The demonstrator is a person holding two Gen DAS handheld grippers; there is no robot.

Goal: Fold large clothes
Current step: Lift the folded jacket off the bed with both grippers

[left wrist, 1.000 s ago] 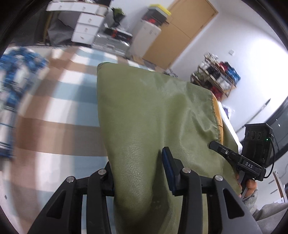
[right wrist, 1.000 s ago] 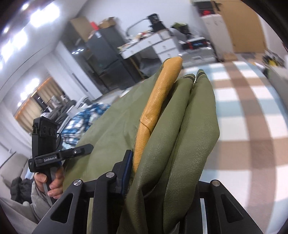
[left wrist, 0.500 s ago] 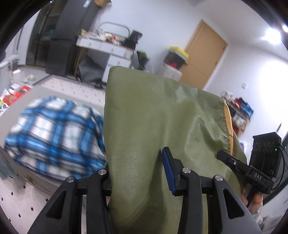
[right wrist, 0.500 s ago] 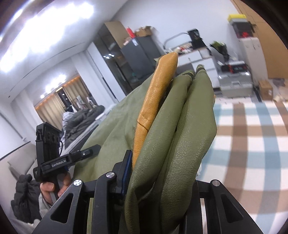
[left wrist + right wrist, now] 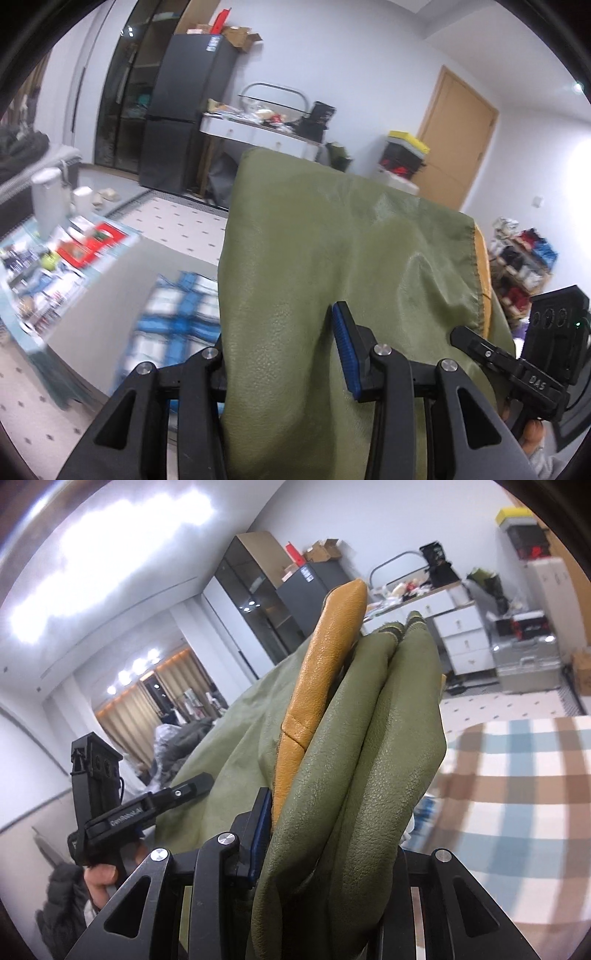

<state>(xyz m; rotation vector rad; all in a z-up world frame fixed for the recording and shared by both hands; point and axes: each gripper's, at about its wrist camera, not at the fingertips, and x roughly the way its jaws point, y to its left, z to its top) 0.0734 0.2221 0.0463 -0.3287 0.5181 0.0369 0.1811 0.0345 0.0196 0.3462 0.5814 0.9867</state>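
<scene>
fingers of the left gripper [image 5: 280, 354] clamp a smooth fold of the olive green garment [image 5: 332, 258], one blue pad [image 5: 345, 354] pressed to its face. the right gripper [image 5: 328, 834] pinches a thick bunch of the same garment, whose mustard-yellow lining [image 5: 325, 664] stands up beside the green layers. the cloth hangs in the air between both grippers. below lie a blue plaid shirt [image 5: 177, 317] and a checked brown-and-blue cover [image 5: 517, 794].

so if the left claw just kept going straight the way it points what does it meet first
Its own load: the left claw is clamped on the olive green garment, which fills its line. Beyond that, probably the blue plaid cloth below, though depth is unclear.
</scene>
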